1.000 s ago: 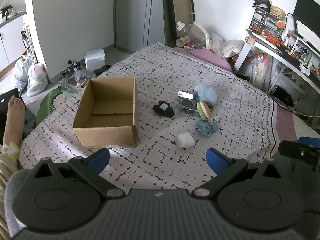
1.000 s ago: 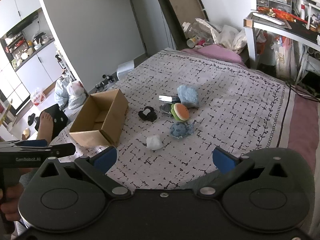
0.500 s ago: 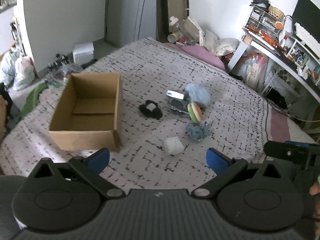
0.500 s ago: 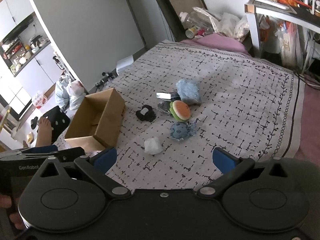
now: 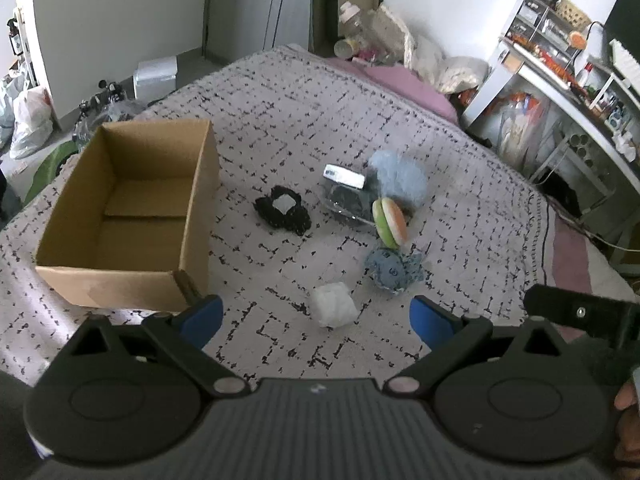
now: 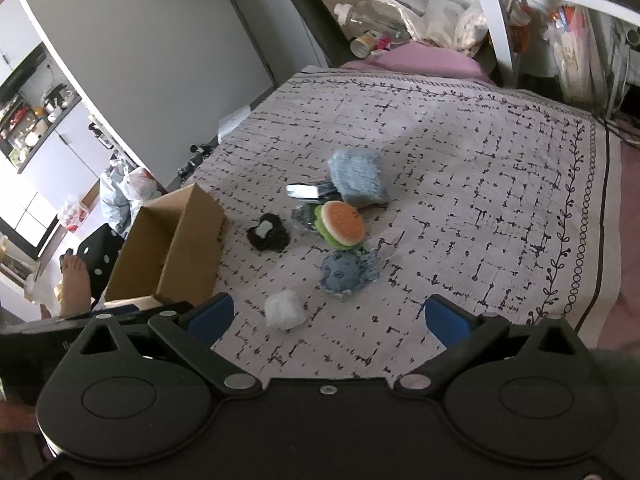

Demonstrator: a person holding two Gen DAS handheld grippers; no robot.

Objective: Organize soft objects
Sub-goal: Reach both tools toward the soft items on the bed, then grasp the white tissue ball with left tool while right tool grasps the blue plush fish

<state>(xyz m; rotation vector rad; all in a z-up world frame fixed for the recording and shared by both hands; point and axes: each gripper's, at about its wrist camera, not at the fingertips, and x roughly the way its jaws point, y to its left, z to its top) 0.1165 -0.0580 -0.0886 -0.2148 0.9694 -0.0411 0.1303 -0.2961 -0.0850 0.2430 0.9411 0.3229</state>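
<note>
Grippers above the near edge of the bed: left gripper (image 5: 316, 314) and right gripper (image 6: 326, 318), each with blue-tipped fingers spread wide and nothing between them. White soft lump (image 5: 335, 310), nearest the near edge, lies just ahead of both. Blue knitted toy (image 5: 392, 270) lies beyond it; burger plush (image 5: 390, 222) leans against a clear packet (image 5: 348, 202), with a light-blue fluffy pad (image 5: 398, 178) behind. Black knitted piece (image 5: 284, 212) lies between this cluster and the open cardboard box (image 5: 132, 212), which stands empty near the bed's left edge (image 5: 24, 216).
</note>
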